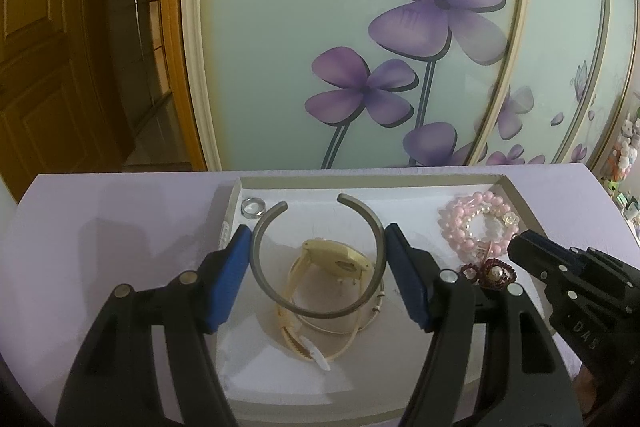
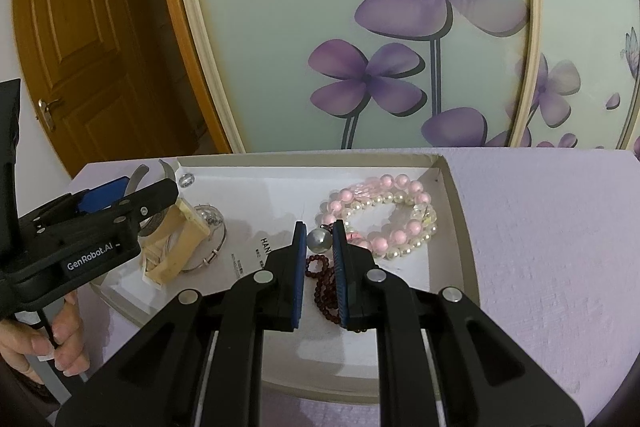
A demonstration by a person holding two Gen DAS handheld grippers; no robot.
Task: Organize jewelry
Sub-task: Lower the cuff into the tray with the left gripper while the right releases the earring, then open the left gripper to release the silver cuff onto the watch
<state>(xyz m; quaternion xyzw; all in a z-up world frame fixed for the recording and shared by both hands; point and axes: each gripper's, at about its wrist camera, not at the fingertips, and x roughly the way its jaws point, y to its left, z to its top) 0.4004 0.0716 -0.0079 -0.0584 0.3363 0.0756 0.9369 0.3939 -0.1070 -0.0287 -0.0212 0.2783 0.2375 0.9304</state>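
Left side first: a small clear ring [image 1: 253, 207] sits in the tray's [image 1: 516, 195] far left corner. Next to it the left gripper [image 1: 318, 259] has its blue pads [image 1: 230, 279] pressed on the outside of a grey open bangle [image 1: 276, 291], one pad on each side, so it's gripping that. The bangle's gap faces the far wall, and it sits over a cream watch [image 1: 338, 261] with its strap curled up on the tray floor. From the right wrist view you can see a hand [image 2: 44, 343] on that gripper's handle.

Moving right, the right gripper [image 2: 320, 239] has its jaws nearly shut on a grey pearl bead [image 2: 319, 239] pinched right at the tips. A dark red bead string [image 2: 322, 283] runs under and between its fingers; can't tell if it's joined to the pearl. Just past the tips, far right of the tray, is a pile of pink and white bead bracelets [image 2: 384, 211]. The tray is on a lilac tabletop [image 2: 560, 247], in front of a flower-print panel [image 2: 280, 27].
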